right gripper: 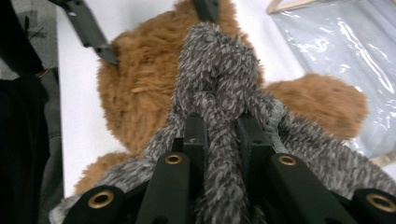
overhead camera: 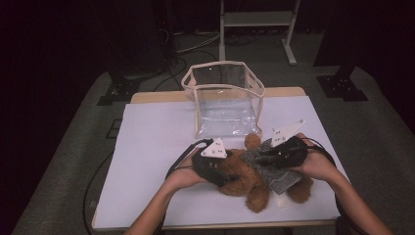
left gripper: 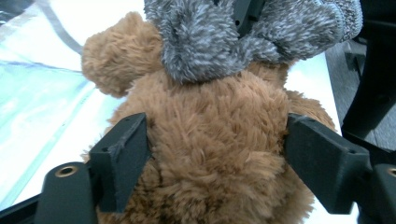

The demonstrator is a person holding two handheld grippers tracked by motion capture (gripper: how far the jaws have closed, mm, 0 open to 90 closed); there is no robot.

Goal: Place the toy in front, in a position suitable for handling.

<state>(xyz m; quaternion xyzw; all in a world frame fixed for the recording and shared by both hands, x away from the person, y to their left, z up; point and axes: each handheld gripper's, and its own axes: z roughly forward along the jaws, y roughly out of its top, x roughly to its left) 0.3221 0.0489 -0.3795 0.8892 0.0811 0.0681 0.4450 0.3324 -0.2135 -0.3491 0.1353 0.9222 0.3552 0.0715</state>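
In the high view, the person's forearms come in nearest the camera, each hand carrying a gripper over a brown teddy bear (overhead camera: 242, 178) that lies on the white worktop (overhead camera: 147, 147) near its front edge. The left gripper (overhead camera: 226, 172) sits at the bear's body; the right gripper (overhead camera: 259, 159) is at a grey knitted garment (overhead camera: 274, 171) draped across the bear. Behind them, well apart, stands a clear plastic bag (overhead camera: 225, 98) with a cream trim, open at the top.

In the left gripper view, the left gripper (left gripper: 217, 140) has its jaws spread apart on either side of the teddy bear's (left gripper: 210, 154) furry body. The pads lie at the fur's edge and do not seem to squeeze it. The grey knitted garment (left gripper: 210, 42) bunches above.

In the right gripper view, the right gripper (right gripper: 223, 135) is clamped tight on a bunched fold of the grey knitted garment (right gripper: 217, 79), with the teddy bear (right gripper: 135, 88) beneath it and the clear plastic bag (right gripper: 336, 42) beyond.

The step in hand looks like working the garment on or off the bear; I cannot tell which. The next move probably calls for the left gripper to steady the body while the right pulls the fold along it.
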